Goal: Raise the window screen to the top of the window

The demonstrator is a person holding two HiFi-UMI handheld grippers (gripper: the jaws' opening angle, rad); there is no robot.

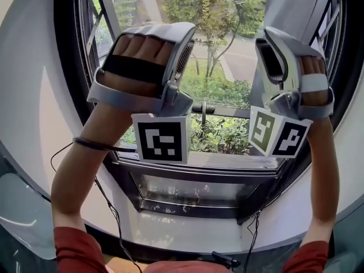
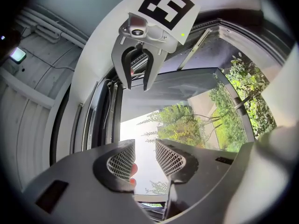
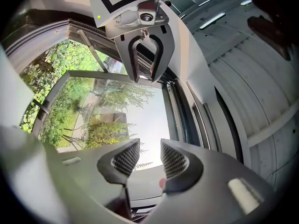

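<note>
Mesh of the window screen [image 1: 227, 161] is not showing clearly. What is likely its bar, a pale grey strip, is lying low across the dark window frame [image 1: 187, 210], under both grippers and apart from them. Trees [image 1: 216, 16] and shrubs are showing sharp through the opening above it. The person's left gripper [image 2: 145, 149] is pointing up toward the window's top, its fingers standing apart with only sky and foliage between them. Beside it the right gripper [image 3: 145, 149] is pointing likewise, fingers spread and gripping nothing. A dark crossbar [image 1: 233, 112] is running between the two.
</note>
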